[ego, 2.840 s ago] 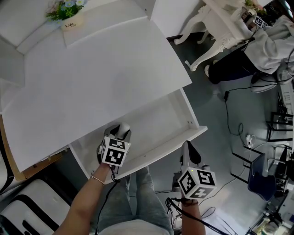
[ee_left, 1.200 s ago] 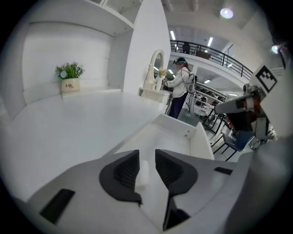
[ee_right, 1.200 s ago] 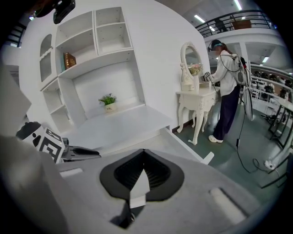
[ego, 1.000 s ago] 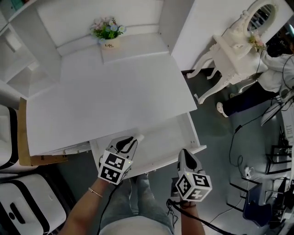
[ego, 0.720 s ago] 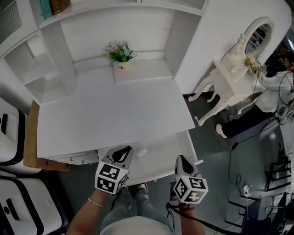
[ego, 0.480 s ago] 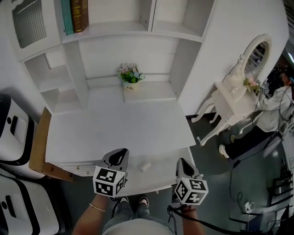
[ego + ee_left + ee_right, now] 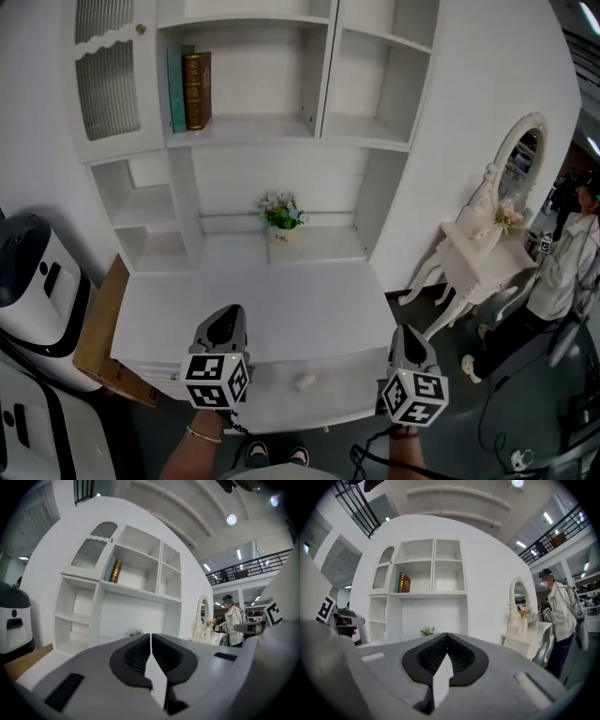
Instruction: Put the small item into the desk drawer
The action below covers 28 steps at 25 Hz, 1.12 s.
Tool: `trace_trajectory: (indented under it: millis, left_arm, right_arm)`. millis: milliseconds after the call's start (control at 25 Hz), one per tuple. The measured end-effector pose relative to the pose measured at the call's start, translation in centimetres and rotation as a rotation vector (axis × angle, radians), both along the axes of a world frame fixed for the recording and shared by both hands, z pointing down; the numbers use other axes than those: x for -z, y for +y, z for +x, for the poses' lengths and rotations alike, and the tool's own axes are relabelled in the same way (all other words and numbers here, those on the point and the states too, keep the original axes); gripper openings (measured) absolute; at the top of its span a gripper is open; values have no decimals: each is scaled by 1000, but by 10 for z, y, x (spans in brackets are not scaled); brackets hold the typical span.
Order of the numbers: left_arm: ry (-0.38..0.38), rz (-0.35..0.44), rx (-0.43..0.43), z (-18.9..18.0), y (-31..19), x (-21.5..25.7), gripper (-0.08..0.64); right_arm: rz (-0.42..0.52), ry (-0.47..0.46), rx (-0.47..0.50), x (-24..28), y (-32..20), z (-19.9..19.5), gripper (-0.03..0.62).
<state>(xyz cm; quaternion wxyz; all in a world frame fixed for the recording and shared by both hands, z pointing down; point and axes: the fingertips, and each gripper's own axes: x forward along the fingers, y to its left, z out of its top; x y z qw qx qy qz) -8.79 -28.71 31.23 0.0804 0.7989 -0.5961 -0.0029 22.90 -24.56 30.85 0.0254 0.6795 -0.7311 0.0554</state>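
Jaws of both the left gripper and the right gripper are pressed together with nothing between them, each held over the front of the white table. The small item lies inside the open drawer, between the two grippers and touching neither.

the desk top is lying open for passing; only the flower pot is standing at its back; the drawer is offering free room around the small item; the vanity table is crowding the right side
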Motion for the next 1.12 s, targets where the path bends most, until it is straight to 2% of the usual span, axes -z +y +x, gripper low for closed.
trace_trajectory:
  millis: [320, 1120]
  left_arm:
    - [-12, 67, -19, 10, 0, 29, 12]
    - [2, 46, -14, -3, -5, 20, 12]
  right_arm:
    - [50, -11, -28, 17, 0, 8, 5]
    - [17, 10, -45, 16, 4, -5, 5]
